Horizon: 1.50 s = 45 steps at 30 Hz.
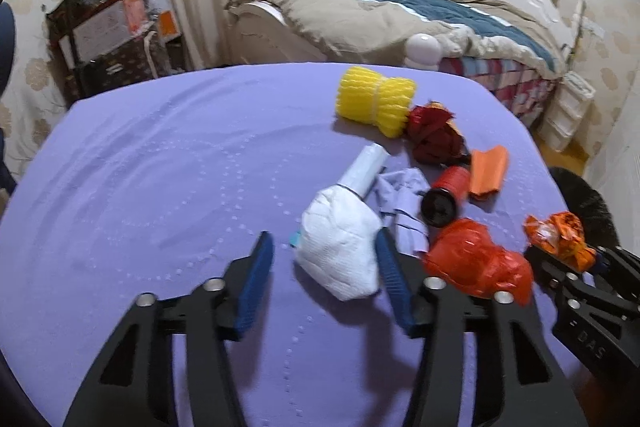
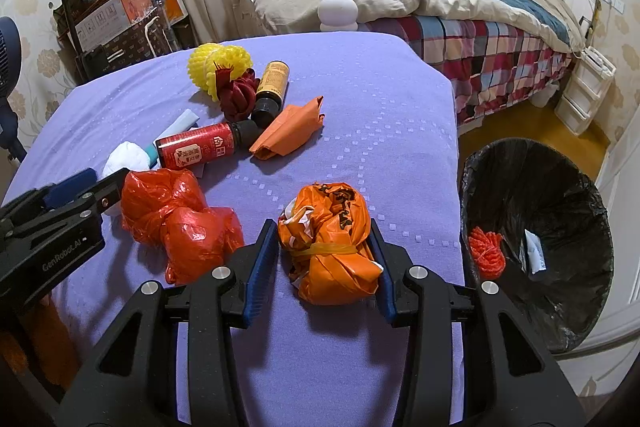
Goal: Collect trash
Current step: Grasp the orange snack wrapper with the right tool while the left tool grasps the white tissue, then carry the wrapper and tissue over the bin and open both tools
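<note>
**Trash tally: two pieces binned, most of the pile on the table, two bundles in the tongs**

**In the bin.** The black-lined trash bin (image 2: 536, 227) stands on the floor just off the table's right edge. Inside it lie a small orange-red netted wad (image 2: 486, 249) and a white scrap of paper (image 2: 534, 251). I judge the job at an early stage: two items collected, far more to go.

**In the right gripper (image 2: 326, 259).** Its blue pads press both flanks of a knotted orange bag bundle (image 2: 330, 247). Held, still low over the purple tablecloth (image 2: 380, 99). The bundle's long axis runs along the fingers, away from the holder; a yellow band crosses it at the waist. The bin is near, to its right.

**In the left gripper (image 1: 324, 267).** Narrowed about a crumpled white paper wad (image 1: 344, 247). The right pad touches it; the left pad stands clear, so no grip yet. The wad is fat at the near end and tapers toward the far right, in line with a white roll (image 1: 368, 167) beyond it.

**Left on the table.**
- red plastic bag bundle (image 2: 180, 223), between the two tools
- red bottle (image 2: 196, 149), lying flat, black cap toward the right
- amber bottle (image 2: 272, 83), lying, cap toward the viewer
- orange folded wrapper (image 2: 288, 131)
- dark red cloth knot (image 2: 238, 95)
- yellow foam net (image 2: 218, 65)
- pale lilac crumpled sheet (image 1: 404, 203)
</note>
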{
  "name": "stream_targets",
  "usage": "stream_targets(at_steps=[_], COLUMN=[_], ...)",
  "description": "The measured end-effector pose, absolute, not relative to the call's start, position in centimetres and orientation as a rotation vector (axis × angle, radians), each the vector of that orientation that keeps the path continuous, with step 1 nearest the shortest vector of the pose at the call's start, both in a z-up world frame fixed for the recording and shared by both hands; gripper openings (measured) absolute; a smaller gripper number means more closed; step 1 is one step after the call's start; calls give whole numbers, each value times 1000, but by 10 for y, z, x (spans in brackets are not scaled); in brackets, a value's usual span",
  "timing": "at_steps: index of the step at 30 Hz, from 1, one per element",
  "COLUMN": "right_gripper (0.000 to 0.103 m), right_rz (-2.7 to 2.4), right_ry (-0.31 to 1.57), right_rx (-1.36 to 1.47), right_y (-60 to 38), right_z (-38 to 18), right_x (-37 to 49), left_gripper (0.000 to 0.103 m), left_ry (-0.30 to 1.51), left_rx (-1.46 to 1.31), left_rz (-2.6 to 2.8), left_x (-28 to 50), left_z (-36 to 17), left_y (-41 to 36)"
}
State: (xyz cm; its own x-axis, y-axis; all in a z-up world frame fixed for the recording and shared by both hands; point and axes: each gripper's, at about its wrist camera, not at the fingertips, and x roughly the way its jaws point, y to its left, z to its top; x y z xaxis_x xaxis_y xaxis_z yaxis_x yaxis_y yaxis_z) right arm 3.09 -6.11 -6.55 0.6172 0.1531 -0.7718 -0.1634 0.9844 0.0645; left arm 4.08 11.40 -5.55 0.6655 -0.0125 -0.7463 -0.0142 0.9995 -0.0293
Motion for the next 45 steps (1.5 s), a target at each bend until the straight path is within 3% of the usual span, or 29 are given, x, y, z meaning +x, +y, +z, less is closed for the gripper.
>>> stream_targets(at_steps=[1, 5, 28, 45], right_gripper=[43, 43, 40, 40], right_rz=[182, 182, 148, -120], right_ry=[887, 887, 826, 764], right_rx=[-13, -12, 1, 72], right_y=[-61, -61, -74, -197], right_z=[-66, -66, -44, -31], right_x=[31, 31, 16, 11], left_gripper=[38, 34, 33, 34], left_ry=[840, 833, 722, 656], left_rx=[-39, -41, -60, 1], left_rz=[-13, -32, -51, -271], left_x=[40, 37, -7, 17], left_z=[-56, -55, -15, -1], left_y=[114, 112, 107, -2])
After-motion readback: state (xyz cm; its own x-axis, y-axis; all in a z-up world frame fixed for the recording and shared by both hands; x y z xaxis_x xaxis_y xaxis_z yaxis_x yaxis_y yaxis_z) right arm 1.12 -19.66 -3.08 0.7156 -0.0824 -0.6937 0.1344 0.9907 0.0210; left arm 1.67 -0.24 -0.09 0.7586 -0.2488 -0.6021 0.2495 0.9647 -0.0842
